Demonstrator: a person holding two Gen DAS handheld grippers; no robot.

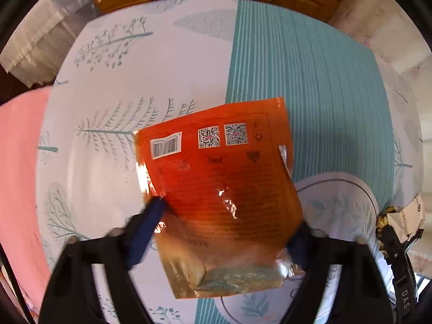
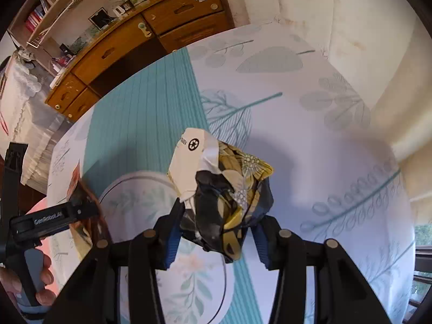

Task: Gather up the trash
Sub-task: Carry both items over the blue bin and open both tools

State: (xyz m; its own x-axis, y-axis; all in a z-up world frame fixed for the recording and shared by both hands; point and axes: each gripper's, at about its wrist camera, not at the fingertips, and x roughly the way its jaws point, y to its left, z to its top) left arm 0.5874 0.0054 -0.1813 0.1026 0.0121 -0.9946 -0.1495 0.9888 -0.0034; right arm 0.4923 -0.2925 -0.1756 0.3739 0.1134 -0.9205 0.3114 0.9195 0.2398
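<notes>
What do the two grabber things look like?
Both grabbers are black plastic. The left gripper and the right gripper each have two fingers with dark blue pads and small round tan knobs. Seen from the right one, the left grabber has a grey handle and white lettering.

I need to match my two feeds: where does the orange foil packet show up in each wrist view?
Left wrist view: the orange foil packet fills the centre, between the left gripper fingers, barcode side facing the camera.
Right wrist view: only a sliver of the packet at the left edge, behind the other gripper's black body.
Shared landmark: the teal striped band on the bedsheet.
</notes>
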